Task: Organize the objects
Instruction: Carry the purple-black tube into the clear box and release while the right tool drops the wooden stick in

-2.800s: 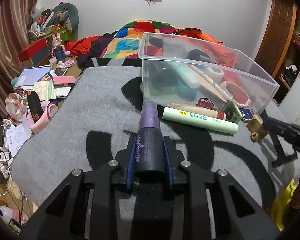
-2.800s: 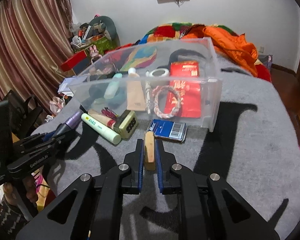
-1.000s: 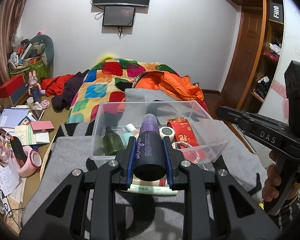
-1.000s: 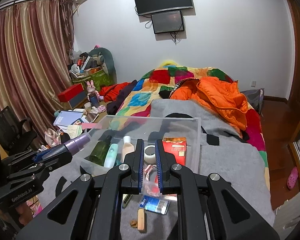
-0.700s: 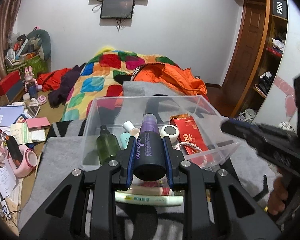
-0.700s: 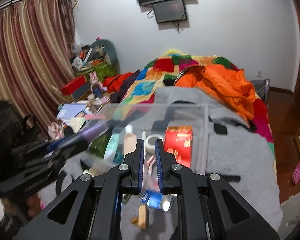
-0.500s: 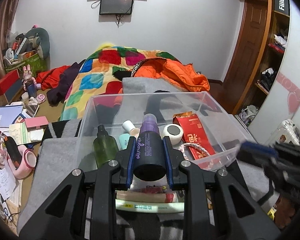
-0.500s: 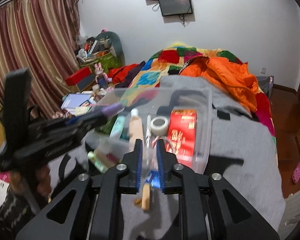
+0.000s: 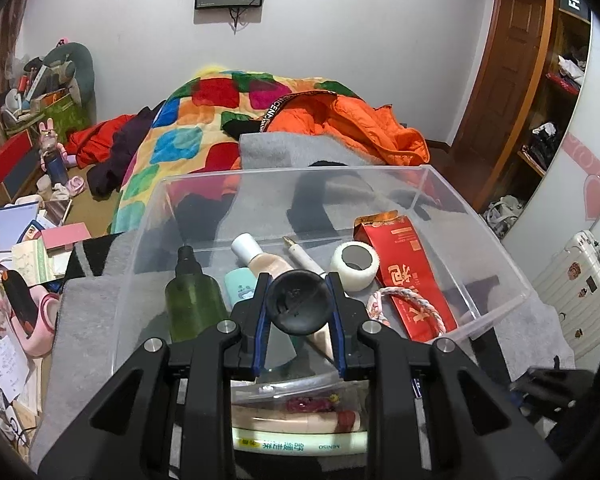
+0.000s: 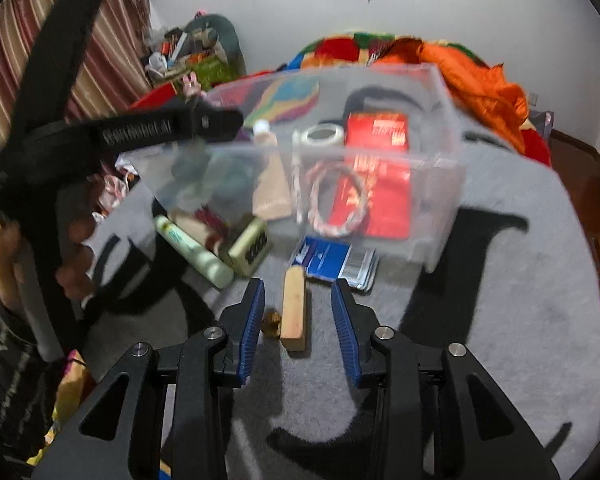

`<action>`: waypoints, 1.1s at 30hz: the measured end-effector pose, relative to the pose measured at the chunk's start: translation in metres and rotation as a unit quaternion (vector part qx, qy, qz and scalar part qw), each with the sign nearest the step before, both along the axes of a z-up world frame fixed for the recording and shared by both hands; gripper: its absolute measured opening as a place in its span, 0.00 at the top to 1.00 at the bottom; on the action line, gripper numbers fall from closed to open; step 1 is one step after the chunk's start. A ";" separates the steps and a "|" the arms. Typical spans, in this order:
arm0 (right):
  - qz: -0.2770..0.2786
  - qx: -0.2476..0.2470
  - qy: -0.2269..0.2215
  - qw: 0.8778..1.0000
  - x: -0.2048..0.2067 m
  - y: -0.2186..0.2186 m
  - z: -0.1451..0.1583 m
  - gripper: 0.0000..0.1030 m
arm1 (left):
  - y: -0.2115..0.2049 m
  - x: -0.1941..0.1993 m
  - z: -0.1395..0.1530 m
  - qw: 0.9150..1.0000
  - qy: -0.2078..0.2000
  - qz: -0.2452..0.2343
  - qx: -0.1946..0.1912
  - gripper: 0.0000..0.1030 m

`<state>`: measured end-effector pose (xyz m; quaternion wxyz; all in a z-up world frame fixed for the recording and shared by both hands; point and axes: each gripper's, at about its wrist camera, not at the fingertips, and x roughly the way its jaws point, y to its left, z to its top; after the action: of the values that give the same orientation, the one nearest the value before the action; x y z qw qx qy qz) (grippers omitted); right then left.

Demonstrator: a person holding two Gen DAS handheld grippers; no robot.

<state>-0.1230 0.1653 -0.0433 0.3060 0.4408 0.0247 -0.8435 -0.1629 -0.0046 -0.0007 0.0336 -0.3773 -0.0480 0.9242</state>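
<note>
My left gripper point(image 9: 299, 307) is shut on a dark purple-capped bottle point(image 9: 299, 306), seen end-on and held over the near side of the clear plastic bin point(image 9: 500, 256). The bin holds a green bottle point(image 9: 194, 304), a tape roll point(image 9: 355, 260), a red packet point(image 9: 408, 272) and a rope ring point(image 9: 404, 304). My right gripper point(image 10: 299, 336) is open, low over the grey blanket, with a wooden block point(image 10: 293, 312) lying between its fingers. The left gripper point(image 10: 140, 130) shows blurred in the right wrist view, above the bin point(image 10: 444, 168).
In front of the bin lie a pale green tube point(image 10: 194, 252), a cream clock-like box point(image 10: 252, 246), a blue card pack point(image 10: 336, 262) and a small brown piece point(image 10: 271, 322). A colourful quilt and orange jacket point(image 9: 352, 120) lie behind. Clutter point(image 9: 24, 240) fills the floor at left.
My left gripper has tipped the bottle nose-down over the bin. My right gripper has dropped toward the blanket and opened around the wooden block.
</note>
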 end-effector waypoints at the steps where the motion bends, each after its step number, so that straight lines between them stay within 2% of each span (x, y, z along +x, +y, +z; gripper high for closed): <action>1: -0.001 -0.006 -0.003 1.000 0.000 0.001 -0.001 0.88 | 0.000 0.000 0.000 1.000 0.000 0.000 -0.001 0.75; 8: -0.016 -0.031 0.020 0.999 0.005 0.015 0.019 0.90 | -0.003 0.002 -0.001 1.000 -0.008 -0.004 -0.004 0.75; 16: -0.034 -0.062 0.073 0.995 0.006 0.029 0.064 0.90 | -0.009 0.019 0.017 1.000 0.019 -0.005 -0.012 0.74; 20: -0.044 -0.067 0.100 0.992 -0.002 0.030 0.085 0.90 | -0.016 0.028 0.025 1.000 0.026 -0.002 0.000 0.57; 22: -0.052 -0.064 0.113 0.990 -0.009 0.029 0.092 0.90 | -0.018 0.034 0.028 1.000 0.031 -0.001 0.003 0.56; 24: -0.060 -0.058 0.122 0.989 -0.017 0.026 0.096 0.90 | -0.019 0.040 0.030 0.999 0.033 -0.001 0.001 0.48; 28: -0.070 -0.038 0.121 0.989 -0.040 0.015 0.092 0.90 | -0.019 0.051 0.033 0.999 0.043 -0.002 -0.015 0.43; 33: -0.078 0.000 0.105 0.991 -0.061 -0.003 0.073 0.90 | -0.024 0.065 0.026 0.999 0.035 -0.003 -0.009 0.36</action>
<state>-0.1837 0.1623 0.0297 0.2348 0.3503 0.0224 -0.9064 -0.0984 -0.0282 0.0254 0.0343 -0.3451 -0.0375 0.9372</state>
